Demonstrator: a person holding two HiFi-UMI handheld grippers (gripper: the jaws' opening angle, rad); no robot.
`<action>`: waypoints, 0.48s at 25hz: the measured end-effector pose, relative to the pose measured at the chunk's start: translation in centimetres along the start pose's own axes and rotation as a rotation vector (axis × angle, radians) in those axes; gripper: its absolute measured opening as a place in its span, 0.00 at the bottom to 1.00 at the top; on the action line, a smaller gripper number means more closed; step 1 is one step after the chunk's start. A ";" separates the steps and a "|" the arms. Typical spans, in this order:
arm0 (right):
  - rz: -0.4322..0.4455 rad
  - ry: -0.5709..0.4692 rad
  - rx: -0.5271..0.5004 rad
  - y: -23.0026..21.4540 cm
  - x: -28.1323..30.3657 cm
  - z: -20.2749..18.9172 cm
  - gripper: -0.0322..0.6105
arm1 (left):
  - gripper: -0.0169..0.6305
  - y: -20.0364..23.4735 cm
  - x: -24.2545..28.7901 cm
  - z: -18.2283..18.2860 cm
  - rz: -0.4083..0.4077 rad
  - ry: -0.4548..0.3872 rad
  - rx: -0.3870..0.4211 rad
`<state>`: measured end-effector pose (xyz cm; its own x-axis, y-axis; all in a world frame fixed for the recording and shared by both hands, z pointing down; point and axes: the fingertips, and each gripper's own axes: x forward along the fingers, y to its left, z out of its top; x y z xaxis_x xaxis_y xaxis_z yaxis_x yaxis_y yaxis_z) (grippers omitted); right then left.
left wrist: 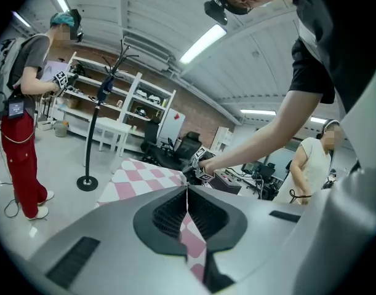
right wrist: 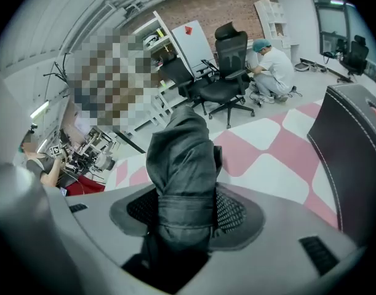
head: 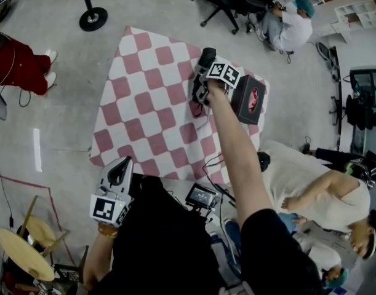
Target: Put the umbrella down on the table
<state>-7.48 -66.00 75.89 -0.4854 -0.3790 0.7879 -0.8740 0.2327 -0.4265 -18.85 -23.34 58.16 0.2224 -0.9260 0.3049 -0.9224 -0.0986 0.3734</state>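
Right gripper (right wrist: 186,212): jaws clenched on a folded dark grey fabric umbrella (right wrist: 180,155), pads gripping it around its strapped middle. The canopy end sticks out forward past the jaws.

From the head view, the right gripper (head: 205,88) holds the umbrella (head: 205,58) over the far right part of the table with the pink-and-white checked cloth (head: 144,106). Can't tell if the umbrella touches the cloth.

A black box with a red oval on one side (head: 250,98) sits on the table's far right corner, just beside the right gripper. It's the dark slab (right wrist: 354,158) at the right edge of the right gripper view.

Left gripper (left wrist: 188,209): jaws pressed together, nothing between them. It (head: 119,171) sits at the table's near left edge, well apart from the umbrella.

Off the table: a black pole on a round base (head: 92,18) stands on the floor past the far left corner. A person in a teal cap (head: 292,24) crouches beyond the far right corner.
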 end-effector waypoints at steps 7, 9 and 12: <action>-0.045 0.031 0.013 -1.2 1.6 -0.5 0.42 | 0.05 0.0 0.4 0.0 -0.026 0.012 0.003; -0.053 0.044 0.012 -1.4 1.9 -0.8 0.42 | 0.05 0.0 0.6 0.0 -0.034 0.017 0.004; -0.072 0.068 -0.012 -1.5 2.3 -1.2 0.42 | 0.05 0.2 0.7 0.1 -0.044 0.021 0.004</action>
<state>-7.29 -66.14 78.90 -0.4181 -0.3339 0.8448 -0.9062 0.2173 -0.3626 -18.90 -24.06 58.37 0.2691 -0.9130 0.3068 -0.9130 -0.1404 0.3830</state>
